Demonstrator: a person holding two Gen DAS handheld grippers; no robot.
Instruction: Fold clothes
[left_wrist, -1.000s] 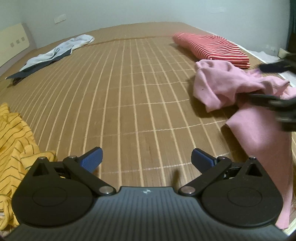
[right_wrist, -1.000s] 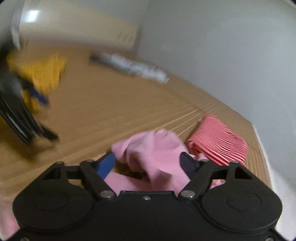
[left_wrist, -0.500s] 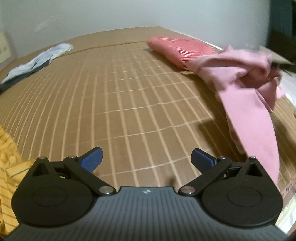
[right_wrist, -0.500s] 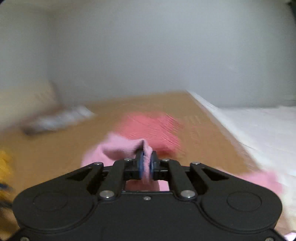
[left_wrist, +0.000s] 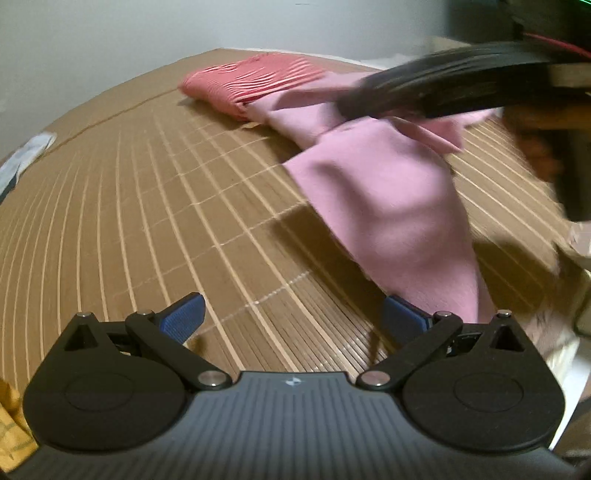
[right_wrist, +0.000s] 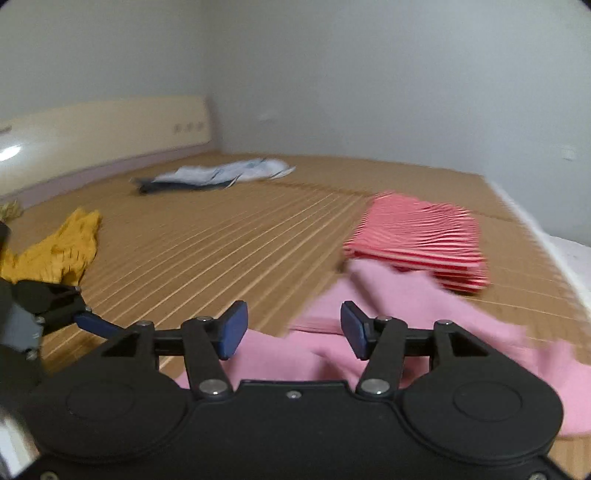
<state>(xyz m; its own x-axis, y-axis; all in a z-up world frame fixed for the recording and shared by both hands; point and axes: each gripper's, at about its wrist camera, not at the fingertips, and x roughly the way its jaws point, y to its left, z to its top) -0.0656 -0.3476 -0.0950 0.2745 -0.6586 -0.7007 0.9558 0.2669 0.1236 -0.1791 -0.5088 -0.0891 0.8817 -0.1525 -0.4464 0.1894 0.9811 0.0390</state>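
Your right gripper has its blue-padded jaws parting, with a clear gap between them; the crumpled pink cotton garment lies just below and ahead of that gap, and neither pad presses on it. The pink cloth spreads in loose folds over the woven bamboo mat, its far edge touching or overlapping the folded red-and-white striped garment behind it. In your left wrist view, your left gripper stands wide open with nothing between its pads, only bare mat below; a hanging corner of the pink garment drops just beside its right-hand pad, and whether cloth and pad touch is hard to say. There the right gripper appears as a dark, blurred shape over the top of the pink cloth. A mustard-yellow striped garment lies bunched at the left of the mat, near the left gripper as seen from your right wrist. A pale blue and dark garment lies flat at the far side, close to the cream headboard, well apart from the rest.
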